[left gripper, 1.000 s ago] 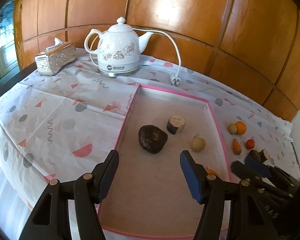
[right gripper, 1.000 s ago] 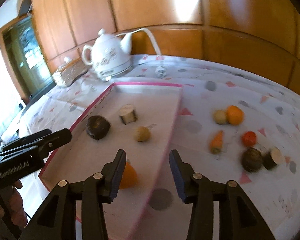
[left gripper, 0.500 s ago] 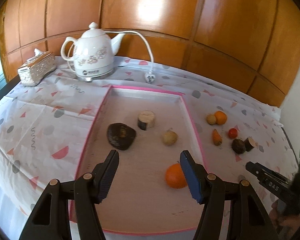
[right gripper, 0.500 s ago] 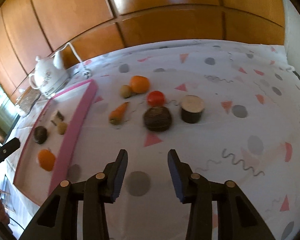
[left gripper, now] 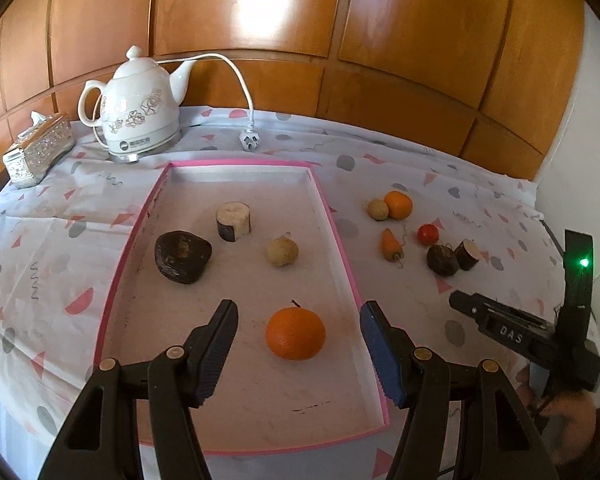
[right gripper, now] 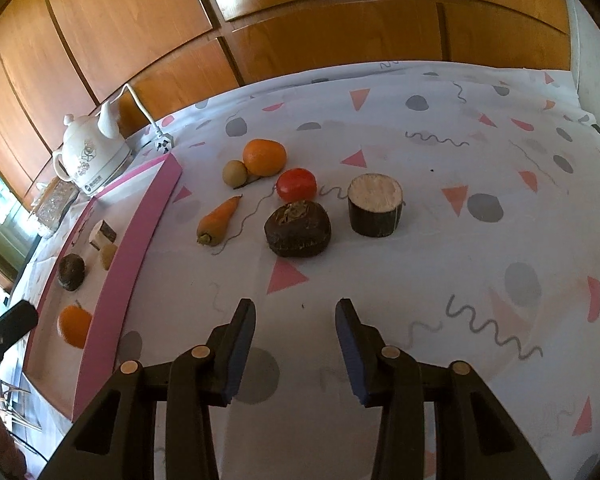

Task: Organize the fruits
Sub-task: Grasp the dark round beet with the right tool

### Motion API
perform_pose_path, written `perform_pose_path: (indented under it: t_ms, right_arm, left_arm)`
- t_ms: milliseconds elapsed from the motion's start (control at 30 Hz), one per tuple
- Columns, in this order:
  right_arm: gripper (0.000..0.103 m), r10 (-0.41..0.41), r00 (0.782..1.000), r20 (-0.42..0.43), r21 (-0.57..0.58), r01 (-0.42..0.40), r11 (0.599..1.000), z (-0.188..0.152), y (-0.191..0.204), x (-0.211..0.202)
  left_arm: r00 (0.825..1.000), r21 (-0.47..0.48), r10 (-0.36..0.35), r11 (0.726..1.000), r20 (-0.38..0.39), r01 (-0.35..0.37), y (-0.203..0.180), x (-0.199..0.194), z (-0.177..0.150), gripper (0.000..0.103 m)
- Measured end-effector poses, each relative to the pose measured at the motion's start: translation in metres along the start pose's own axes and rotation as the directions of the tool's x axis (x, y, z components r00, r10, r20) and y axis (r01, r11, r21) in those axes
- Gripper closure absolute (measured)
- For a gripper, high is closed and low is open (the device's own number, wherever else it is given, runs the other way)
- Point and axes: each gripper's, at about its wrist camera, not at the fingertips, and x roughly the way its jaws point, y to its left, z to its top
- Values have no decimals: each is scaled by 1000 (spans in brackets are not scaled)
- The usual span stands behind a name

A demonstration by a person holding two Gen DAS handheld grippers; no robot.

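Note:
A pink-rimmed tray (left gripper: 342, 248) holds an orange (left gripper: 295, 333), a dark brown fruit (left gripper: 183, 256), a cut stub (left gripper: 233, 221) and a small tan fruit (left gripper: 282, 251). My left gripper (left gripper: 296, 344) is open, empty, just above the orange. On the cloth right of the tray (right gripper: 140, 232) lie a carrot (right gripper: 218, 220), a dark round fruit (right gripper: 298, 229), a cut stub (right gripper: 375, 204), a red tomato (right gripper: 296, 184), an orange (right gripper: 264, 157) and a small tan fruit (right gripper: 235, 172). My right gripper (right gripper: 296, 328) is open, empty, short of the dark fruit.
A white kettle (left gripper: 138, 122) with cord and plug (left gripper: 249, 141) stands behind the tray. A glittery tissue box (left gripper: 38, 148) sits at the far left. Wooden panelling backs the table. A white wall borders the right edge.
The right gripper left the orange in the tray and swung right over the loose fruits, now closer to them. The left gripper drew back slightly, facing the tray.

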Motion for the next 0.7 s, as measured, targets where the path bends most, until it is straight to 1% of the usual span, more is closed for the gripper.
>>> perform_pose_path:
  t_ms: [200, 400, 500, 567, 700]
  right_arm:
    - [61, 1, 1000, 10, 0, -1, 1000, 5, -3, 4]
    - [60, -1, 1000, 5, -18, 1, 1000, 22, 0, 19]
    - [60, -14, 1000, 10, -30, 14, 999, 31, 3, 26]
    - [57, -19, 1000, 9, -25, 20, 999, 36, 3, 32]
    - [57, -40, 999, 5, -36, 40, 999, 44, 5, 40]
  left_arm:
    - [1000, 12, -7, 1000, -3, 7, -3, 4, 1, 39]
    - [1000, 26, -20, 999, -6, 20, -7, 5, 0, 39]
    - [1000, 21, -20, 1000, -12, 21, -6, 7, 0, 39]
    - [1000, 19, -22, 1000, -14, 22, -5, 8, 0, 39]
    - [1000, 22, -26, 999, -13, 26, -6, 8, 1, 39]
